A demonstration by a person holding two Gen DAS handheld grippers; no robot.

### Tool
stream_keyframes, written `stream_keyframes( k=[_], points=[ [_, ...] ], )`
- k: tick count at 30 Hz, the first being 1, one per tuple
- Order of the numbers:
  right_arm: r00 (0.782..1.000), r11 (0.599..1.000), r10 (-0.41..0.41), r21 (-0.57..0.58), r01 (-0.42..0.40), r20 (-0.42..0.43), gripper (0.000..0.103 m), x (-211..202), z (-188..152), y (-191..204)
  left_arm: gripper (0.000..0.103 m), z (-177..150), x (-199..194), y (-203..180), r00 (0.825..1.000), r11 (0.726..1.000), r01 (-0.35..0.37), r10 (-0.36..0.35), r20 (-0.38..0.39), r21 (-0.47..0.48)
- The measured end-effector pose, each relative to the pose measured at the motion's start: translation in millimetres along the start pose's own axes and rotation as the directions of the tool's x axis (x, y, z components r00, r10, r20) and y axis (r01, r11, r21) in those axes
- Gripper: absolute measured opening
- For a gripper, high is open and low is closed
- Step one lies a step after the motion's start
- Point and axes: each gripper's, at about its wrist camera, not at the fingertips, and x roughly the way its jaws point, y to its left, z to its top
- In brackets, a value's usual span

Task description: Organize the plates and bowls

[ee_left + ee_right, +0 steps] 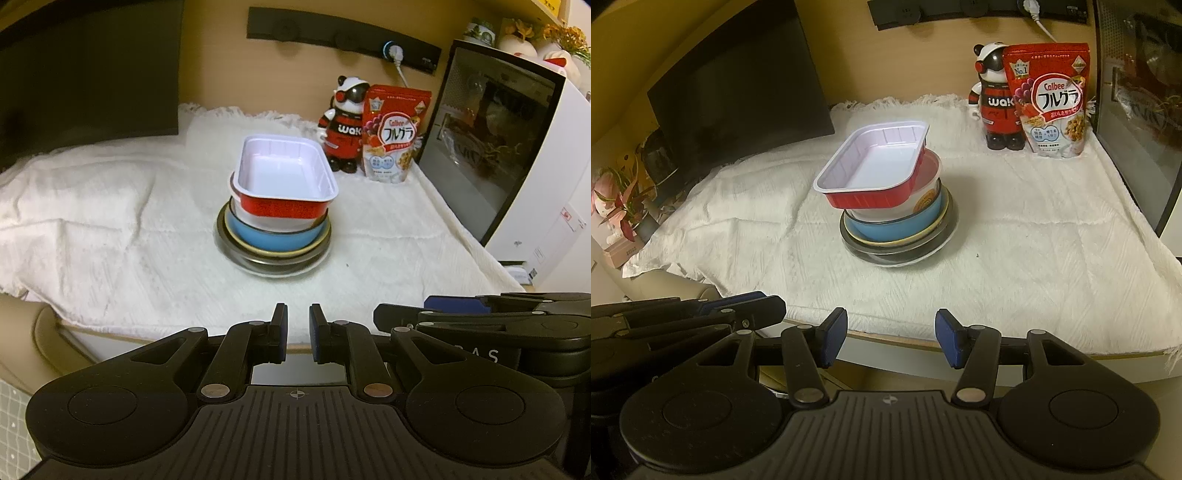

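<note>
One stack stands mid-table on the white cloth (110,221). Its top piece is a red rectangular tray (286,173) with a white inside, sitting askew on a white bowl (258,218). Below come a blue bowl (273,236) and dark-rimmed plates (273,264). The right wrist view shows the same tray (875,166), blue bowl (897,227) and plates (901,254). My left gripper (298,314) hovers at the table's near edge, shut with only a slit between its pads and nothing held. My right gripper (891,321) is beside it, open and empty, well short of the stack.
A red cereal bag (395,136) and a red-and-black robot figure (345,122) stand at the back right. A white appliance with a dark glass door (491,140) lines the right side. A black monitor (738,92) fills the back left. A potted plant (620,206) sits off the left edge.
</note>
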Motion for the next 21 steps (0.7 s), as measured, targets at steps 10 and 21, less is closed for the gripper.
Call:
stream_keyframes(
  k=[10,21],
  points=[
    [1.0,1.0,-0.001,0.009,0.001,-0.005,0.053,1.2,-0.4,-0.5,0.015,0.1,2.3,2.3,1.0,1.0,0.003,-0.003,-0.012,-0.005],
    [1.0,1.0,-0.006,0.002,0.006,-0.011,0.053,5.9,-0.1,6.3,0.015,-2.7,3.7,11.3,1.0,1.0,0.004,-0.004,-0.022,-0.03]
  ],
)
